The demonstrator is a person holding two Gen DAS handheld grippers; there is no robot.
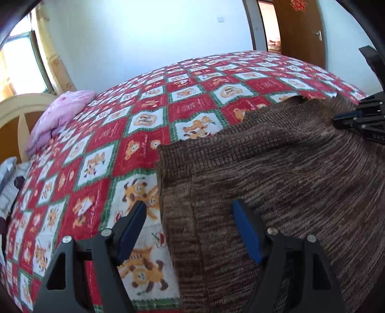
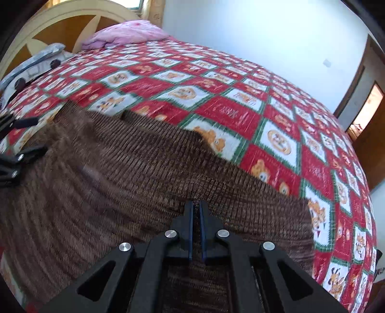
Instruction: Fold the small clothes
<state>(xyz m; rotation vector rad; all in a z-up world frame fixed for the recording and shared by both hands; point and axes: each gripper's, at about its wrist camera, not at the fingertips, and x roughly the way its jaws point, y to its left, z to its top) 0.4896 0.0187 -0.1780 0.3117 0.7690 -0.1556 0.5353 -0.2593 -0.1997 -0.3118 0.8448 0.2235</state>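
A brown knitted sweater (image 1: 288,180) lies spread on a red, white and green patchwork bedspread (image 1: 144,120), its ribbed hem toward the far side. My left gripper (image 1: 189,204) is open above the sweater's left edge: one blue pad hangs over the bedspread, the other over the knit, with nothing pinched. My right gripper (image 1: 356,120) shows at the right edge, low on the cloth. In the right wrist view the right gripper (image 2: 196,203) is shut on the sweater (image 2: 108,180) near the ribbed hem, brown knit showing between the pads. The left gripper (image 2: 36,136) stands open at the far left.
A pink pillow (image 2: 127,33) and a grey-white bundle (image 2: 36,62) lie by the cream and wood headboard (image 2: 60,19). The bedspread (image 2: 240,108) stretches wide beyond the sweater. A wooden door (image 1: 300,29) stands past the bed's far side.
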